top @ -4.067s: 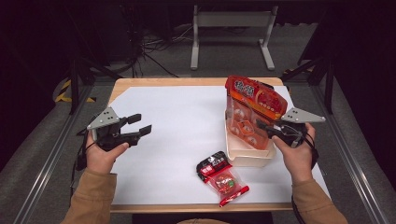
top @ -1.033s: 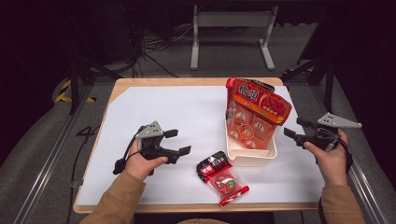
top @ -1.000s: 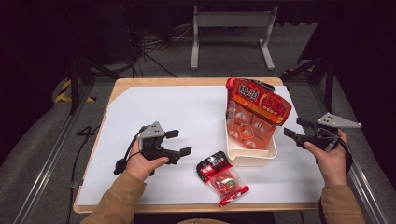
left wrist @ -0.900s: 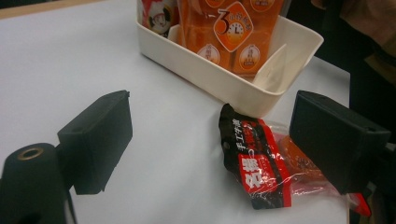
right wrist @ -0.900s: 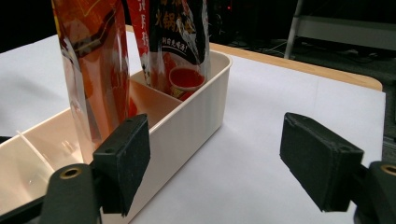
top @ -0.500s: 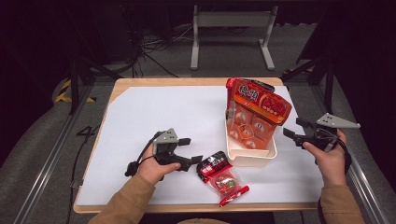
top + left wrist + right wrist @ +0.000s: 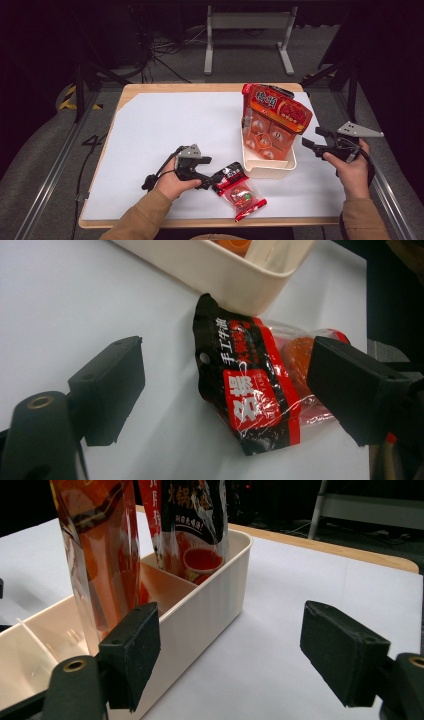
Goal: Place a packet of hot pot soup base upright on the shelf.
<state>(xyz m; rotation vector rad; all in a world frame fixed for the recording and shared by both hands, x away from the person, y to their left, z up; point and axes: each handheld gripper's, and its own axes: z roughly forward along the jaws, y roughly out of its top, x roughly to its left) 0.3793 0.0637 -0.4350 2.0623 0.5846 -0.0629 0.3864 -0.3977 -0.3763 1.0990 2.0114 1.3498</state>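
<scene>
A small black-and-red snack packet (image 7: 236, 189) (image 7: 255, 394) lies flat on the white table cover just in front of the cream bin (image 7: 267, 167). My left gripper (image 7: 207, 180) (image 7: 227, 390) is open, its jaws on either side of the packet's black end, low over the table. A large orange bag (image 7: 272, 122) (image 7: 97, 555) stands upright in the bin (image 7: 210, 605), with a second red-and-black bag (image 7: 190, 515) behind it. My right gripper (image 7: 309, 144) (image 7: 232, 655) stands open to the right of the bin, holding nothing.
The white cover (image 7: 165, 130) spans the wooden table, with bare room at the left and back. The bin (image 7: 220, 270) has dividers inside. A metal frame (image 7: 247, 30) and cables lie on the floor beyond the table's far edge.
My left gripper has moved right and forward across the table, from the left side up to the small packet. My right gripper let go of the orange bag and drew back to the right.
</scene>
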